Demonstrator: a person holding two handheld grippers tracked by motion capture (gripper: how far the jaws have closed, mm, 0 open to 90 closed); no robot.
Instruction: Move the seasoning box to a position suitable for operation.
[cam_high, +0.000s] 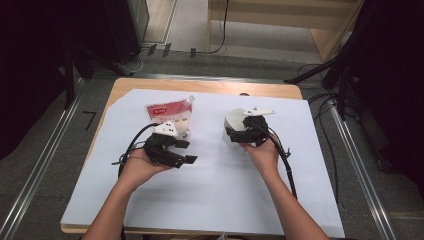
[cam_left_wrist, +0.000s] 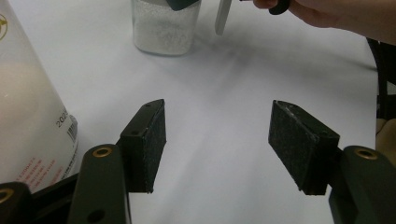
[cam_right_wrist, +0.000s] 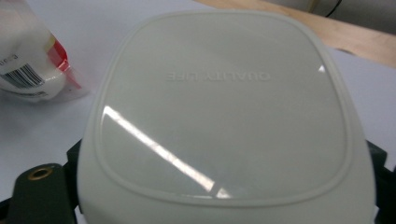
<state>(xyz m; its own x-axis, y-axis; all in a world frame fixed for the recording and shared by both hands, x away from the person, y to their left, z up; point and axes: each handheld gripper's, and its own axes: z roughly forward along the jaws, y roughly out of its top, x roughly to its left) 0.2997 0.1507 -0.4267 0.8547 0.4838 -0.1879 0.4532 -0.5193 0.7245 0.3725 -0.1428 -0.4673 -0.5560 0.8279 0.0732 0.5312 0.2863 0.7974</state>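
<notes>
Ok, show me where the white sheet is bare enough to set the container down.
The white sheet is bare along its near half, in front of both hands, and between the left gripper and the container. It is crowded at the far left, where the pouch lies beside that gripper.

soft overhead light, dark edges, glare streak on blurred lid (cam_right_wrist: 224, 116).

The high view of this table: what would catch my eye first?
Two black hand-held claws on a white sheet. The right claw sits at a clear jar of white grains with a pale grey lid, right of centre. The left claw stands open and empty beside a red-and-white plastic pouch.
</notes>
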